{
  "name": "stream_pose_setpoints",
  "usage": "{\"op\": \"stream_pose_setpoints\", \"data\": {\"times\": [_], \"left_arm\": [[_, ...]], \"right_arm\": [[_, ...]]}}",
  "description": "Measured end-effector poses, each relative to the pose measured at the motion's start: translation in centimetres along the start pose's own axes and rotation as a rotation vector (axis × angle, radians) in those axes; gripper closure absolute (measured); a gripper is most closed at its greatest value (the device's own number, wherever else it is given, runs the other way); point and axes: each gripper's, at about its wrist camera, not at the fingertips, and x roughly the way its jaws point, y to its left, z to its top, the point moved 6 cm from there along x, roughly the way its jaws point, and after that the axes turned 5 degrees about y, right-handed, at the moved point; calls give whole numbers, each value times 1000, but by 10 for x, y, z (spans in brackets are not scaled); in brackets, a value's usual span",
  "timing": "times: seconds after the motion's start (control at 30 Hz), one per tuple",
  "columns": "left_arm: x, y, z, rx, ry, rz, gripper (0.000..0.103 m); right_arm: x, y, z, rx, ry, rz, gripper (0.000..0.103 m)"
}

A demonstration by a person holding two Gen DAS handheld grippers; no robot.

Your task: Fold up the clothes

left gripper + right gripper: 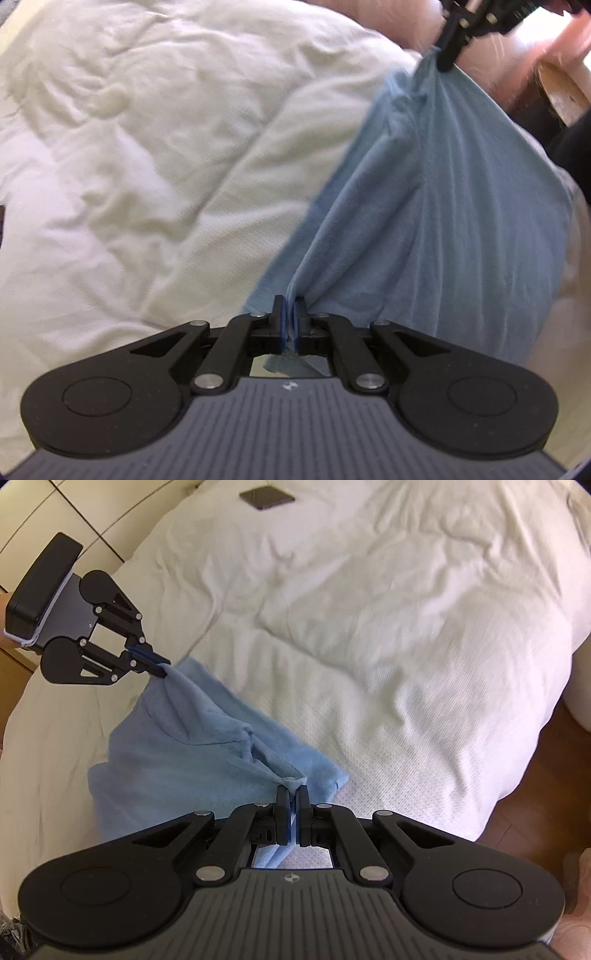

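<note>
Grippers are both clamping one light blue garment (177, 760): left gripper (290, 314) and right gripper (292, 792) each pinching a bunched corner, stretching the edge between them while the rest is draping onto the white bed (369, 627). Folding looks midway; no finished fold is showing.

Left claw (290, 317): black linkage arms, silver rivets, blue pads (283, 325), grey ribbed body with a small white logo; right claw (292, 805) looks the same.
</note>
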Motion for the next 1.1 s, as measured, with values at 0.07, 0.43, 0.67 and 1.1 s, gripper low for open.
{"op": "stream_pose_setpoints", "data": {"times": [0.07,0.43,0.67,1.1], "left_arm": [[9,0,-1,7,15,-4,100],[30,26,-3,-153,10,37,101],[9,42,-32,-257,21,101,98],[27,16,-39,-358,-40,-28,70]], "right_arm": [[2,0,0,6,-3,-3,102],[13,-11,-2,35,-15,-45,102],[11,-21,-4,65,-4,-109,98],[22,-14,-8,122,14,-17,67]]}}
